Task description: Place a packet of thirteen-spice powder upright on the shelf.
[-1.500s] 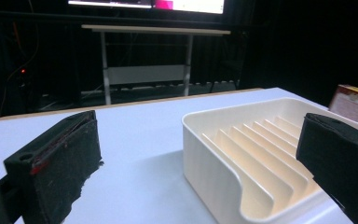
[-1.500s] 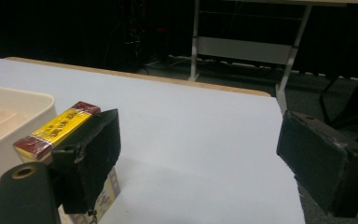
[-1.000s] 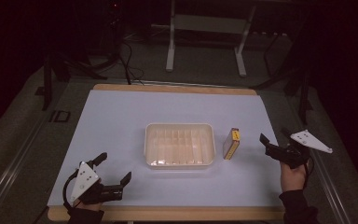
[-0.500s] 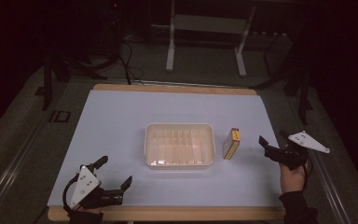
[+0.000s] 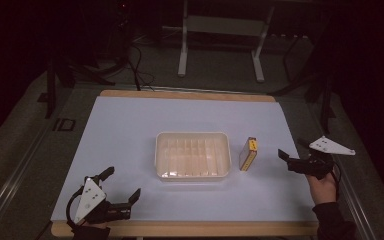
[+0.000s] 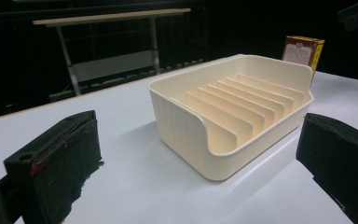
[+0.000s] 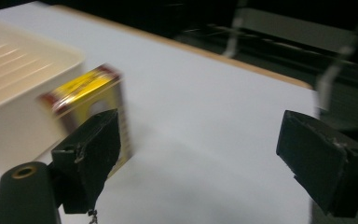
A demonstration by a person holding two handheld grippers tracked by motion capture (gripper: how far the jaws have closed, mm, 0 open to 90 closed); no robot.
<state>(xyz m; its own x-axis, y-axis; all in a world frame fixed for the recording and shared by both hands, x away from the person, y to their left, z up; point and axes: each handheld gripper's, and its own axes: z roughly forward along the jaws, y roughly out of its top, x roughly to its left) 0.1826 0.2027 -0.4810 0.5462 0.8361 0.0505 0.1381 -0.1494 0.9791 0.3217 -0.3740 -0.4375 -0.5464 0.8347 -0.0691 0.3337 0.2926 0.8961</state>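
Little has moved: right gripper (image 5: pixel 290 159), jaws spread and empty, edges toward the upright yellow-topped cardboard box (image 5: pixel 248 154) beside the cream ribbed plastic tray (image 5: pixel 192 172), ready for grasping.

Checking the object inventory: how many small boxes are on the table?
1: the yellow box stands upright just right of the cream tray, between it and the right gripper. None seems hidden.

Overhead plus two low claw-mounted close-ups

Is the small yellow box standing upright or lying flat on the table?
Upright. The yellow box stands on its narrow edge beside the cream tray, its top rising above the tray rim.
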